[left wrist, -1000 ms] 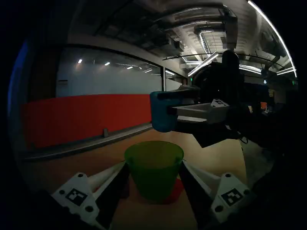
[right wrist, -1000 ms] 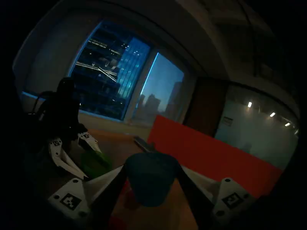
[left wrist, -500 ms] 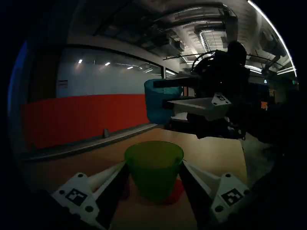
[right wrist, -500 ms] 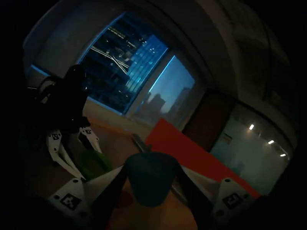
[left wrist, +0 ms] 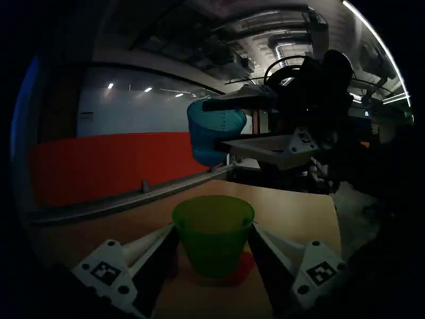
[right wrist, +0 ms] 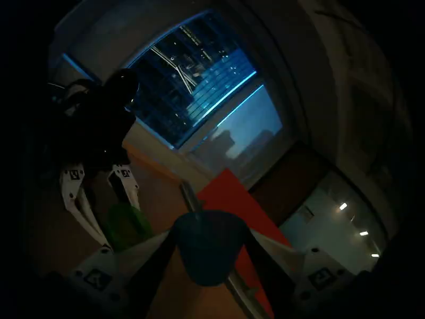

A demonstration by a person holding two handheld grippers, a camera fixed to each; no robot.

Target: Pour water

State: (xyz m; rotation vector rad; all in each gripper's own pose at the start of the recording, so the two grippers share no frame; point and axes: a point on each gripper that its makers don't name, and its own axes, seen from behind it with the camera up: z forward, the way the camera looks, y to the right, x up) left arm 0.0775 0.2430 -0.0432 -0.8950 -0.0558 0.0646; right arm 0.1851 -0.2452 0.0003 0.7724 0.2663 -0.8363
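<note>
Holding two cups: one green cup (left wrist: pixel 213 236), one blue cup (left wrist: pixel 212 133).

- left tongs (left wrist: pixel 212 229) at 6 o'clock, one finger pressed on each side of a green cup (left wrist: pixel 212 239); the cup is upright, mouth open upward
- red disc (left wrist: pixel 243 264) peeks out under the cup's base at its 5 o'clock, on the wooden counter (left wrist: pixel 297 207)
- blue cup (left wrist: pixel 211 132) at 12 o'clock of the green cup, raised apart from it; right tongs (left wrist: pixel 228 125) reach in from 3 o'clock, clamped on it
- red wall panel (left wrist: pixel 117 159) at 9 o'clock
</note>
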